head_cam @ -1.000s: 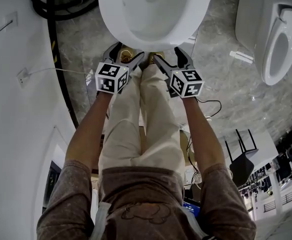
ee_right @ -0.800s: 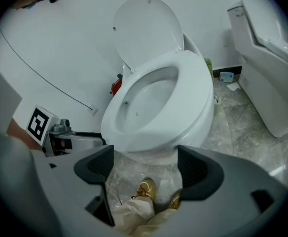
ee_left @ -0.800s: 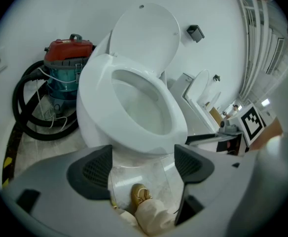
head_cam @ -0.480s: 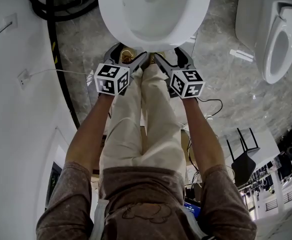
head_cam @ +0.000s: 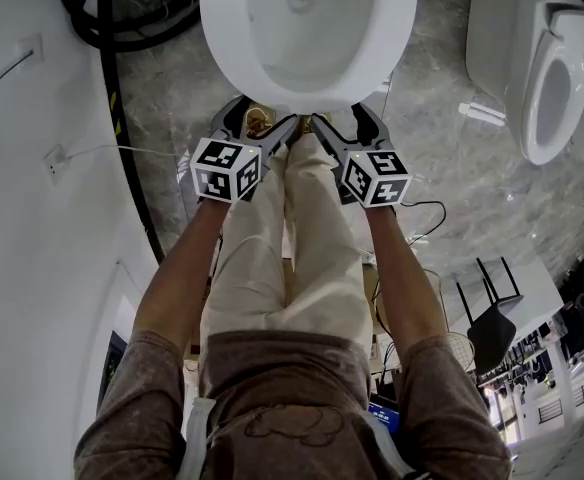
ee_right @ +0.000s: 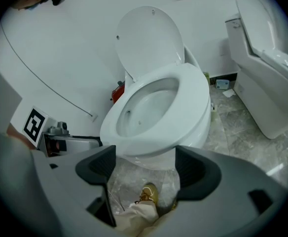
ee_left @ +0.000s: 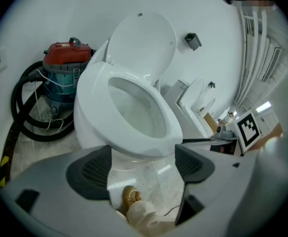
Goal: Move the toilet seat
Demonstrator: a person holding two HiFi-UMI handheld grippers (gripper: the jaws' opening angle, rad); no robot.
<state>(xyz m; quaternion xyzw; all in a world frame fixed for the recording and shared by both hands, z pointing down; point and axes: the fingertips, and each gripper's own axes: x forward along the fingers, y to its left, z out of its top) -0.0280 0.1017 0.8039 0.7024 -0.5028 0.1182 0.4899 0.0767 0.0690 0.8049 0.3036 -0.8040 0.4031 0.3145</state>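
The white toilet seat lies flat on the bowl, with the lid standing upright behind it. My left gripper and right gripper hang side by side at the seat's front rim, pointing steeply down. In the left gripper view the left gripper is open, the rim just above its pads and untouched. In the right gripper view the right gripper is also open. Its jaws have just been closing slightly, with nothing pinched between them and the seat just beyond the pads.
A red and blue vacuum cleaner with a black hose stands left of the toilet. A second toilet is at the right. The person's legs and a tan shoe are directly below the grippers. A white wall runs along the left.
Both grippers have risen a little, closer to the seat's front rim. The seat and lid have not moved.
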